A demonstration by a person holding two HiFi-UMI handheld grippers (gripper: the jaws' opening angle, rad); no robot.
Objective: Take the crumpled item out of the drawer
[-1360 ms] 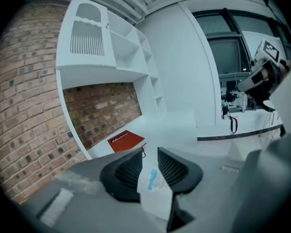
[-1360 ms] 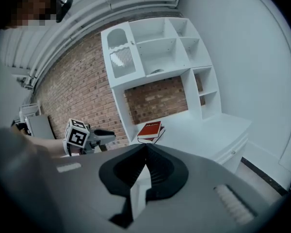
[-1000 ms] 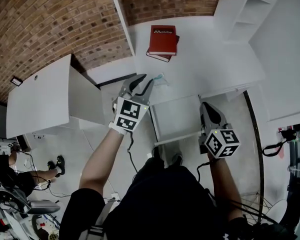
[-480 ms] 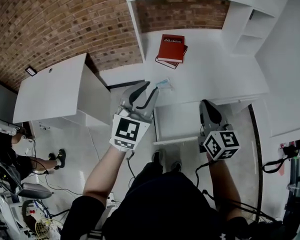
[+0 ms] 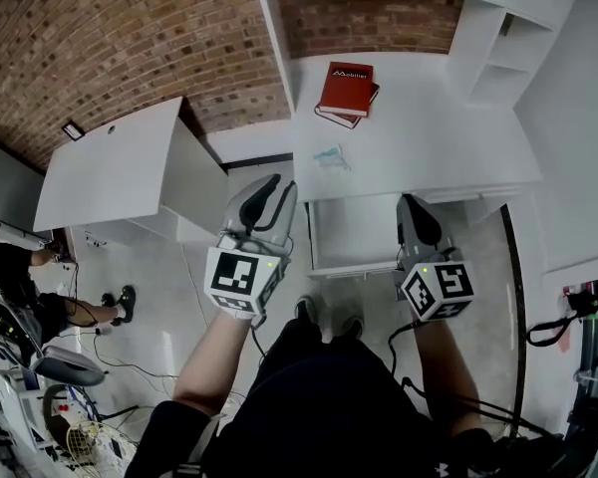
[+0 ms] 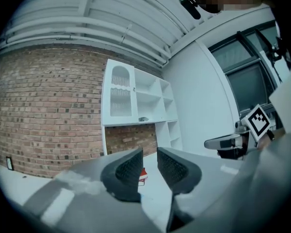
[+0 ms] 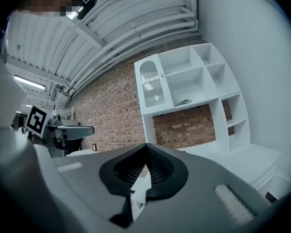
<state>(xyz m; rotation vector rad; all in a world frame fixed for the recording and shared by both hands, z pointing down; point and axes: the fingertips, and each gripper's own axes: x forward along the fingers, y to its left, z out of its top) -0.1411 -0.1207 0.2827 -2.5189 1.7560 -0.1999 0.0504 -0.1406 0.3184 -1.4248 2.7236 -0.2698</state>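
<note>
White worktop ahead, and we're backing off! Our left claw has drawn back toward six o'clock, jaws apart, just narrowing, nothing between them. Our right claw sits pressed together, empty, beside the open drawer. That crumpled item lies on the worktop, two o'clock of our left claw: out, so we call it done. One crumpled item, one drawer, two red books, two claws.

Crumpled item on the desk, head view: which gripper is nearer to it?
Left. The left gripper, jaws just closing a little with nothing between them, is below-left of the crumpled item; the right gripper sits farther off, below-right.
</note>
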